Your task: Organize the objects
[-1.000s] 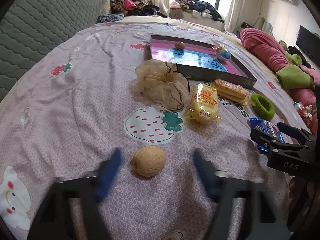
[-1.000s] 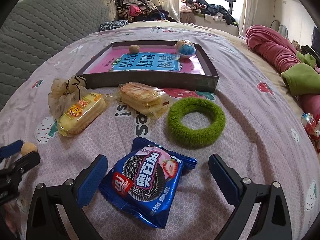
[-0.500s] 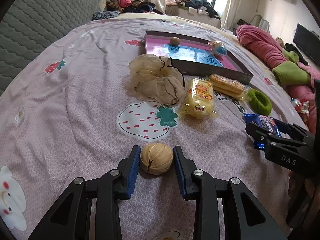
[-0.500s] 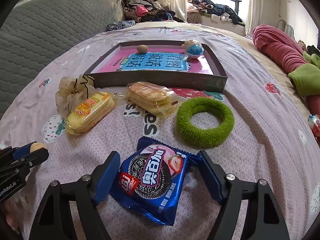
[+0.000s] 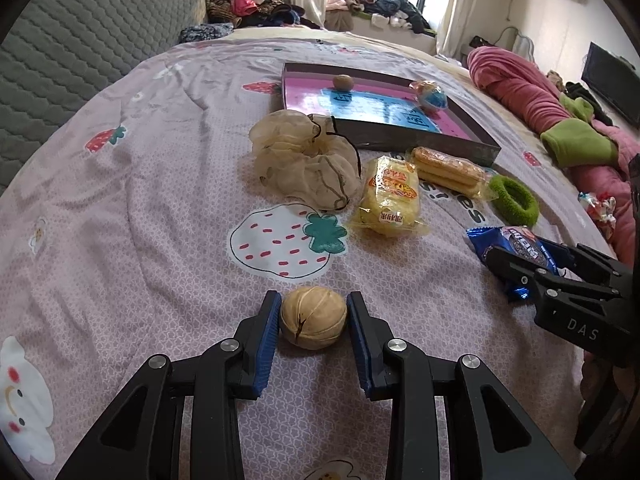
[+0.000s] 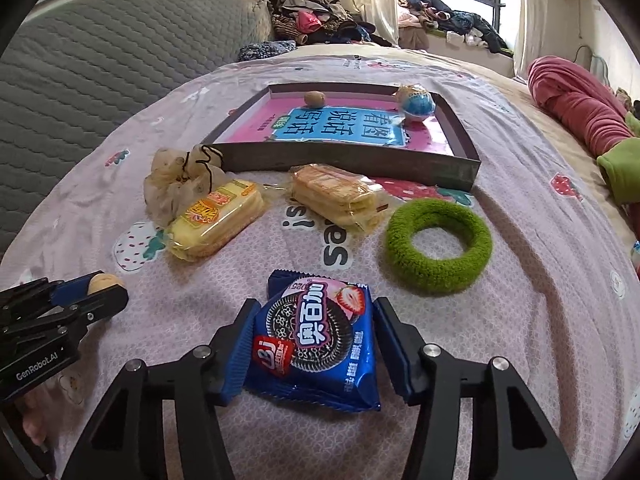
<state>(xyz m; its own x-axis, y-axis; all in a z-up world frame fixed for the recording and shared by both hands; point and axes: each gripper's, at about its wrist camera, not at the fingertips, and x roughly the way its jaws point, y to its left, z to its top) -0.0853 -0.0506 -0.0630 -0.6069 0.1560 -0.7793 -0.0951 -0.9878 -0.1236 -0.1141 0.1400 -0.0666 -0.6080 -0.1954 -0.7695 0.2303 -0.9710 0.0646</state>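
My left gripper point(image 5: 313, 312) is shut on a tan walnut point(image 5: 313, 317) that rests on the pink strawberry bedsheet. My right gripper point(image 6: 314, 322) is shut on a blue Oreo cookie packet point(image 6: 316, 344), pads touching both its sides. The packet also shows in the left wrist view point(image 5: 516, 246). A dark-rimmed box lid tray point(image 6: 352, 160) with a pink and blue inside lies farther back. It holds a small brown nut point(image 6: 315, 98) and a blue wrapped ball point(image 6: 418, 103).
Between grippers and tray lie a beige mesh pouch point(image 5: 306, 160), a yellow cake packet point(image 6: 218, 220), a wafer packet point(image 6: 340, 198) and a green fuzzy ring point(image 6: 438, 246). A grey quilted headboard point(image 6: 100, 64) is left, a red and green blanket point(image 5: 560, 120) right.
Both grippers were open and have closed: the left on the walnut, the right on the cookie packet. Both moved slightly forward.
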